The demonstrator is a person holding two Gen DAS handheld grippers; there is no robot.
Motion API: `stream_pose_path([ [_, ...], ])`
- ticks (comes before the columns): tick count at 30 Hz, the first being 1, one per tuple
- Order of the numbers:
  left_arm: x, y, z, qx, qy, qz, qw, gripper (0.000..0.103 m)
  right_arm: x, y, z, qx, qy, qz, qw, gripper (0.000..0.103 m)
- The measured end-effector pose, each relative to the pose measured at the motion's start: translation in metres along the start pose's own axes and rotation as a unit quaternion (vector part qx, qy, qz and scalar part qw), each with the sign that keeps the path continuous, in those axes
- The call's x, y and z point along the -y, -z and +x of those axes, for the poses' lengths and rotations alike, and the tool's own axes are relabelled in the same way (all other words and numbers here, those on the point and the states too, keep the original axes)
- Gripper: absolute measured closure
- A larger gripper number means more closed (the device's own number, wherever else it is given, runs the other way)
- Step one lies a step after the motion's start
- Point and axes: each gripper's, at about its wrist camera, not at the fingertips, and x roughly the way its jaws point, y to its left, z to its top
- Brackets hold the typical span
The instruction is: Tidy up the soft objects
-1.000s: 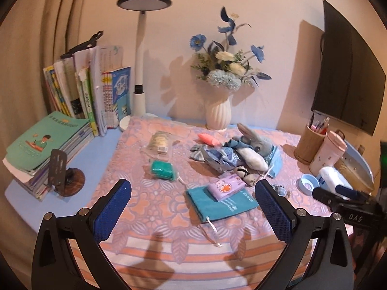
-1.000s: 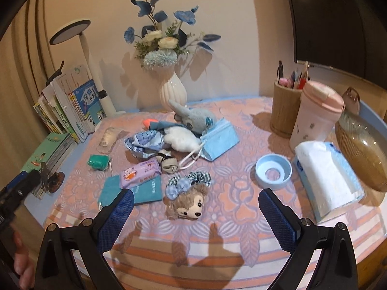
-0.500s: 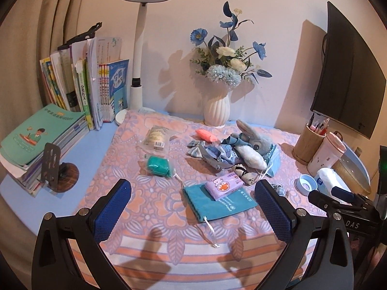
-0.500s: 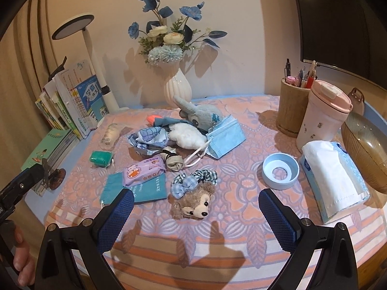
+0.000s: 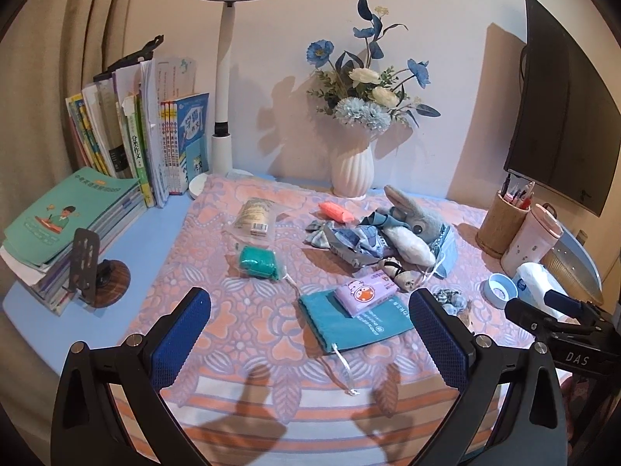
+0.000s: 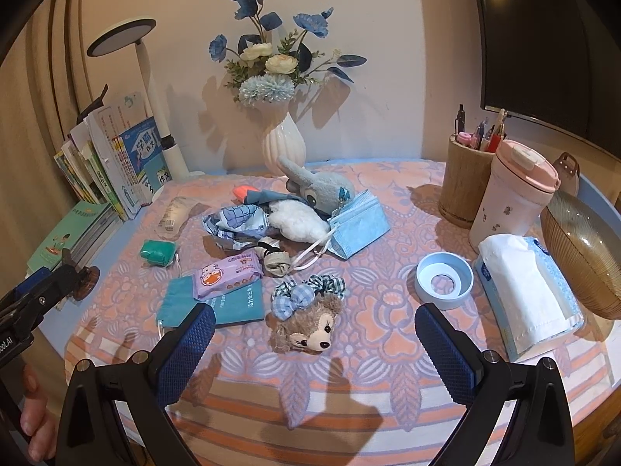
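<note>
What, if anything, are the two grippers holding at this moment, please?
Nothing is held. The left gripper and the right gripper are both wide open above the table's near edge, with no object between their pads.

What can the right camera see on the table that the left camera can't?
Only the right wrist view shows the whole brown bear plush with its checked bow. Only the left wrist view shows the phone stand clearly, with the lamp head above. Both show the purple wipes pack on the teal pouch, the grey bunny plush and the flower vase.
</note>
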Motion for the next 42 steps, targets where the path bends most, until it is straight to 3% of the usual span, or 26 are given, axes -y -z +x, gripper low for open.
stream_pose_path([
  [29,-0.016,0.006,0.013,-0.017,0.003,-0.025,0.9995,0.001,-0.008,0.003,0.009,-0.009,0.012,-0.018,1.0,0.0],
  [36,-0.025,0.004,0.018,-0.013,-0.014,-0.011,0.9998,0.001,0.001,0.0,0.01,-0.005,0.017,-0.023,1.0,0.0],
  [39,-0.036,0.003,0.038,-0.055,0.006,0.012,0.9984,0.001,0.013,-0.001,0.019,-0.024,-0.006,-0.032,0.999,0.0],
  [42,-0.053,0.006,0.063,-0.09,0.014,0.003,0.9958,0.001,0.022,0.003,0.031,-0.052,-0.028,-0.042,0.997,0.0],
])
